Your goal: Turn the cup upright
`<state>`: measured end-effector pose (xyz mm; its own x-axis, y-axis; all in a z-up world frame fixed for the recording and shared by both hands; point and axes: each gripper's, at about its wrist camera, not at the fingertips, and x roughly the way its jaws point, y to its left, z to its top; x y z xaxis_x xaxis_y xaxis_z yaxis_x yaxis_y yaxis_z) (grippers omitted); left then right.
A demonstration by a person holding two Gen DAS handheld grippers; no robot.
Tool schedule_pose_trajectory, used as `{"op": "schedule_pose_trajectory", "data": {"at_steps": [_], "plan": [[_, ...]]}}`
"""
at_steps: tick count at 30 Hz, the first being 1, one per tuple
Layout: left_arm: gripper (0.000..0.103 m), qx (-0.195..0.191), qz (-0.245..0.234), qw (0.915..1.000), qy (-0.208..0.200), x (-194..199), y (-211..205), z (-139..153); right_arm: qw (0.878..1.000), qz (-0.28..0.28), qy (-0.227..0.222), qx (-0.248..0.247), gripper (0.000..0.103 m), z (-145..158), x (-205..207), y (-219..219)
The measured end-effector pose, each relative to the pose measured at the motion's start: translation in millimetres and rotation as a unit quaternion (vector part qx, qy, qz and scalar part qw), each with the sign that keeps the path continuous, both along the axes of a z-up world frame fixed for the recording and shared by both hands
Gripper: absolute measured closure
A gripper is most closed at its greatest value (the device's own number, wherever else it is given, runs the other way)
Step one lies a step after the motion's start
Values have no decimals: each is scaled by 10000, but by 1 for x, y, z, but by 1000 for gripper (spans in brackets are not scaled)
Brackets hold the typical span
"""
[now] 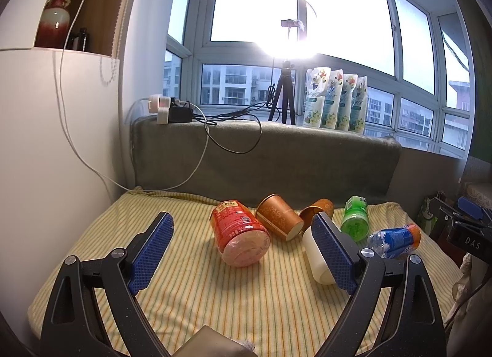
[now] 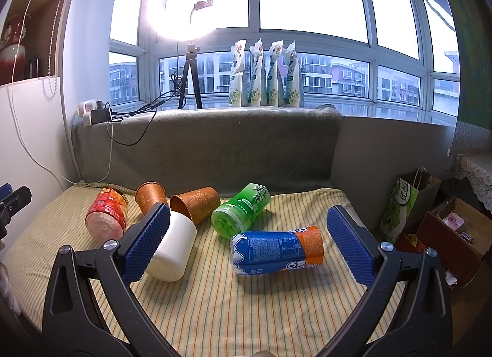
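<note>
Several cups lie on their sides on the striped cloth (image 1: pixel 215 304). In the left wrist view: a red cup (image 1: pixel 240 235), two brown patterned cups (image 1: pixel 278 217) (image 1: pixel 318 207), a white cup (image 1: pixel 315 257), a green cup (image 1: pixel 355 218) and a blue-orange cup (image 1: pixel 396 238). My left gripper (image 1: pixel 243 252) is open and empty, just short of the red cup. In the right wrist view my right gripper (image 2: pixel 247 241) is open and empty, with the blue-orange cup (image 2: pixel 276 249) between its fingers' line of sight, the white cup (image 2: pixel 173 243) behind its left finger, the green cup (image 2: pixel 241 210) beyond.
A grey padded ledge (image 1: pixel 267 160) backs the cloth, with a power strip and cables (image 1: pixel 172 109), a ring-light tripod (image 1: pixel 283 95) and refill pouches (image 1: pixel 335 98). A white cabinet (image 1: pixel 46 141) stands left. A paper bag (image 2: pixel 402 206) and cardboard box (image 2: pixel 455 234) stand right.
</note>
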<state>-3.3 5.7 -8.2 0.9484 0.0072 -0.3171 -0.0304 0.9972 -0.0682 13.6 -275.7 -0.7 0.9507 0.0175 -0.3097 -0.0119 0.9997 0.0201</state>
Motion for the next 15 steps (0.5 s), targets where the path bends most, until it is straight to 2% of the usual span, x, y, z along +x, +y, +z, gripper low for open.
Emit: {"op": "schedule_pose_trajectory", "data": {"at_steps": [8, 15], "plan": [[11, -16, 17, 10000, 22, 1, 2, -1, 10000, 7, 23, 20, 0, 1, 1, 0], [12, -11, 22, 10000, 75, 4, 3, -4, 10000, 8, 92, 6, 0, -10, 6, 1]]}}
